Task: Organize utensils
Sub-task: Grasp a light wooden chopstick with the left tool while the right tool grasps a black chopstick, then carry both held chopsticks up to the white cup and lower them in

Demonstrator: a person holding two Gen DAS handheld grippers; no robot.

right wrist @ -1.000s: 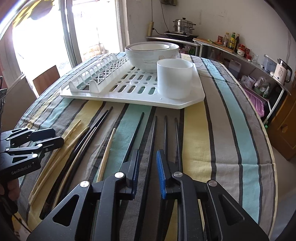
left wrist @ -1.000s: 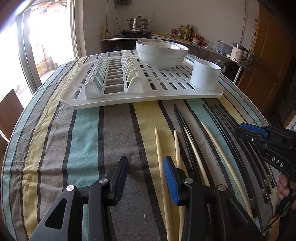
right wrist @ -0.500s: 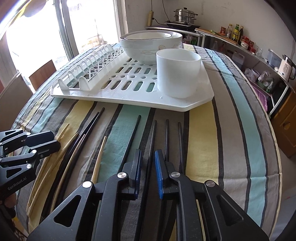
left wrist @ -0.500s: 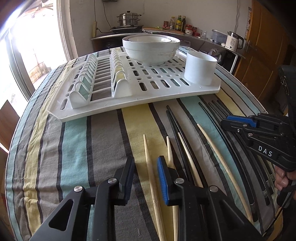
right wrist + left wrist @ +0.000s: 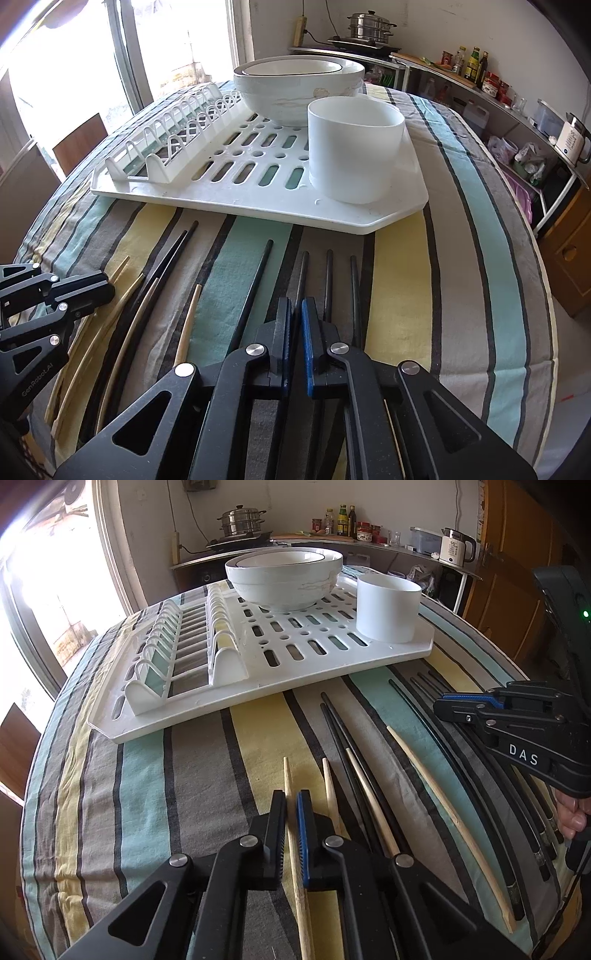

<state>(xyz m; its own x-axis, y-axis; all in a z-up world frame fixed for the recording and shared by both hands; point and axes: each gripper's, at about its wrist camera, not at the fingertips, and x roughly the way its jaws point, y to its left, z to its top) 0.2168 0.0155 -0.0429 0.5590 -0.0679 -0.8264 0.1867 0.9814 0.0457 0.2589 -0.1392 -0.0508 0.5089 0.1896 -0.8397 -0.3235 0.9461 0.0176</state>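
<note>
Several wooden and black chopsticks lie side by side on the striped tablecloth in front of a white drying rack (image 5: 314, 664). My left gripper (image 5: 291, 801) is shut on the leftmost wooden chopstick (image 5: 287, 779), which lies on the cloth. My right gripper (image 5: 295, 314) is shut on a black chopstick (image 5: 303, 266) that also lies on the cloth. A white utensil cup (image 5: 354, 147) stands on the rack's near right corner; it also shows in the left wrist view (image 5: 388, 607). Each gripper shows in the other's view, right (image 5: 443, 703) and left (image 5: 107, 288).
Stacked white bowls (image 5: 284, 576) sit at the back of the rack (image 5: 258, 199). Plate slots (image 5: 170, 657) fill the rack's left side. A kitchen counter with a pot (image 5: 242, 520), bottles and a kettle (image 5: 456, 546) stands beyond the table. A chair (image 5: 79, 142) stands by the window.
Both grippers moved forward and down and closed: the left onto the leftmost wooden chopstick, the right onto a black chopstick. The rack looms nearer in both views.
</note>
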